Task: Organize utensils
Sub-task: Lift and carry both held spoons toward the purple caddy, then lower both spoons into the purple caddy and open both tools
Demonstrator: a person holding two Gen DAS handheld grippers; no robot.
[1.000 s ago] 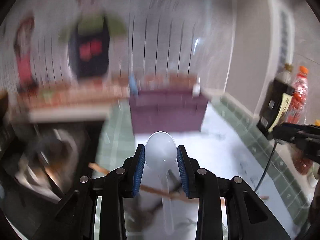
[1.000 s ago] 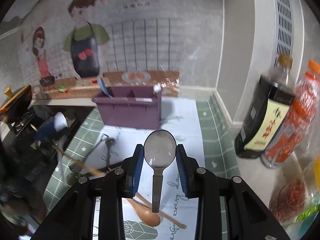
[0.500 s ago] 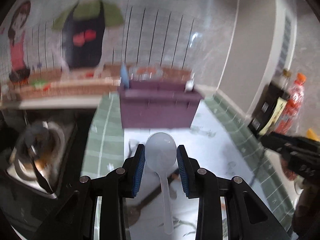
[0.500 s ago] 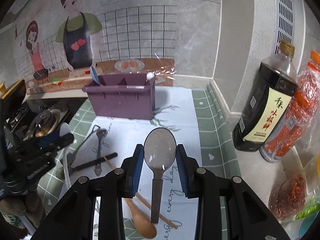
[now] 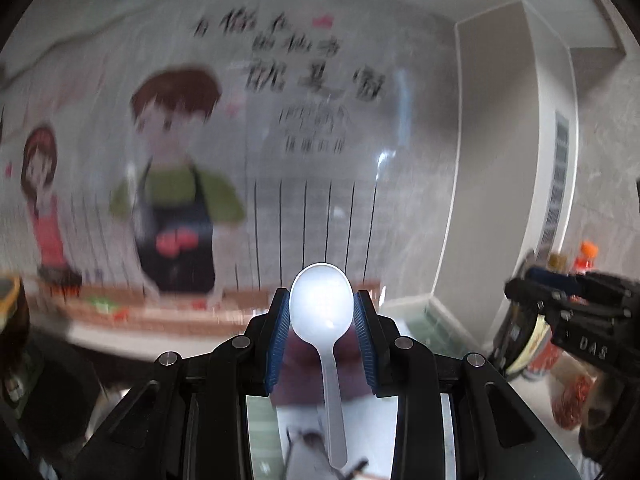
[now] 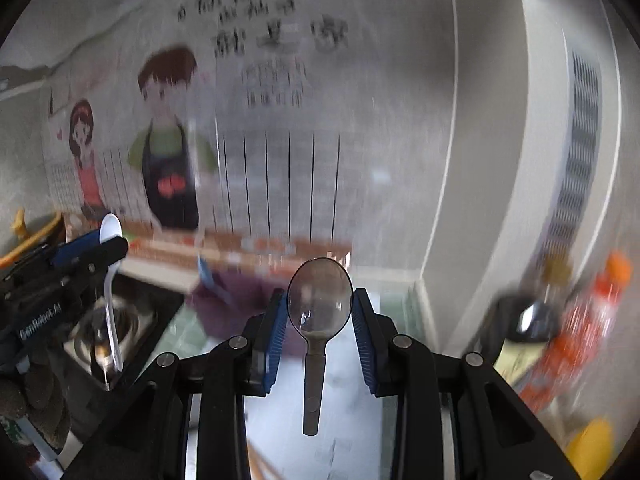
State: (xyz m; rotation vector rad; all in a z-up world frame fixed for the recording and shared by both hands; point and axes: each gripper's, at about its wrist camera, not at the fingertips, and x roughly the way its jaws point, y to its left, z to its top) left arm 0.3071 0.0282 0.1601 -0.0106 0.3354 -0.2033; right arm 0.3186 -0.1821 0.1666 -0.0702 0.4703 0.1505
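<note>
- The purple bin point(image 6: 240, 304), the sorting target, sits low on the counter against the wall.
- The left gripper point(image 5: 321, 320), raised in front of the bin, pinches a white spoon point(image 5: 322, 312) by its bowl, handle hanging ready to drop in.
- The right gripper point(image 6: 320, 312), just right of the bin, clamps a clear spoon point(image 6: 319, 300) likewise.

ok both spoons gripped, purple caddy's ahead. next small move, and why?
Probably carry both forward over the purple caddy, then lower. The left gripper clamps the white plastic spoon and the right gripper the metal spoon, bowls up, handles hanging, with the caddy ahead and below.
</note>
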